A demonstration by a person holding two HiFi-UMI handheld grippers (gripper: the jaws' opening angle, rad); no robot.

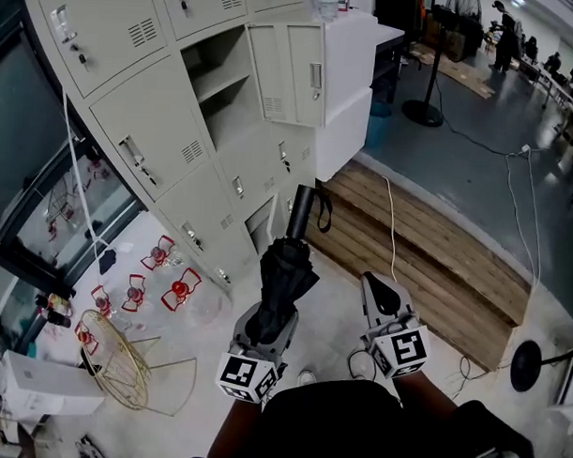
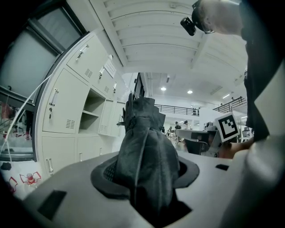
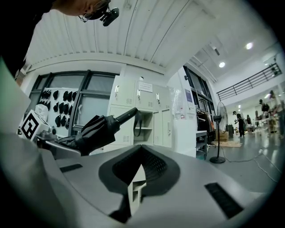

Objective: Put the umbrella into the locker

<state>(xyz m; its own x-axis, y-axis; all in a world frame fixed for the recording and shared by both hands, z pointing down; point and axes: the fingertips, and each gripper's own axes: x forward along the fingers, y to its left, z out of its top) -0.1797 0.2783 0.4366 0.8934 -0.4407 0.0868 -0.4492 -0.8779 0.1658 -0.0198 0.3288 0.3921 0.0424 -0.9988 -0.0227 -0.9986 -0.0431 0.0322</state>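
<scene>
Black umbrella (image 1: 283, 270) sits clamped in the left gripper (image 1: 267, 333), outside the open grey locker (image 1: 227, 97); right gripper (image 1: 373, 283) closed, empty.

The umbrella (image 1: 283, 270) ran down into the left tongs (image 1: 267, 328), so its lower end was hidden inside them. In the left gripper view its dark cloth filled the gap, covering the pads and the umbrella's own handle. The lockers (image 1: 131, 124) were cut off by the head view's top and left edges. The red-and-white things (image 1: 179, 290) on the floor and the people (image 1: 507, 39) far off were too small to make out.
</scene>
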